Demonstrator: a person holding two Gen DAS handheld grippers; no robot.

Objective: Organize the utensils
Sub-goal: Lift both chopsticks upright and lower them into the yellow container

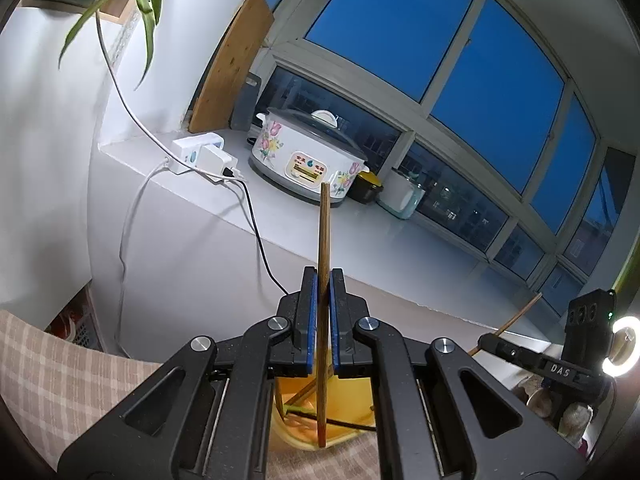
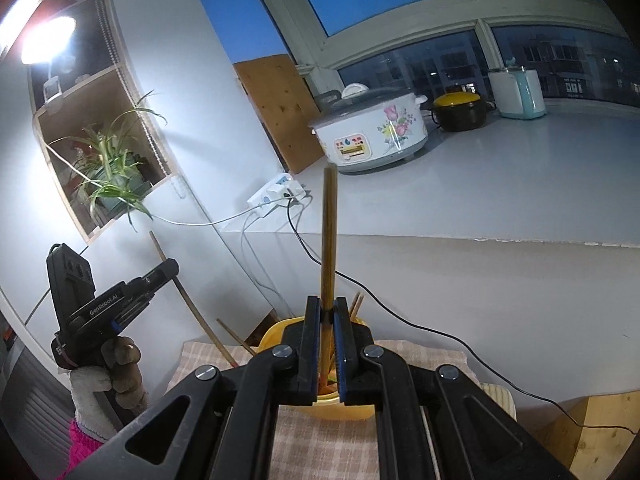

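Note:
My left gripper [image 1: 324,280] is shut on a brown wooden chopstick [image 1: 324,232] that stands upright, its lower end reaching over a yellow bowl [image 1: 296,436] with more sticks inside. My right gripper [image 2: 327,308] is shut on another wooden chopstick [image 2: 329,232], also upright, above the same yellow bowl [image 2: 272,332]. Several chopsticks [image 2: 355,304] lean in that bowl. In the right wrist view the left gripper [image 2: 168,268] shows at the left, clamped on its long chopstick [image 2: 188,300]. The right gripper [image 1: 486,342] with its stick [image 1: 516,316] shows at the right of the left wrist view.
The bowl rests on a checked cloth [image 2: 320,440]. Behind it a white ledge [image 2: 500,184] carries a flowered cooker [image 2: 372,132], a black and yellow pot [image 2: 460,110], a pale appliance [image 2: 516,94] and a power strip [image 2: 276,196] with cables. A potted plant [image 2: 112,172] sits in a wall niche.

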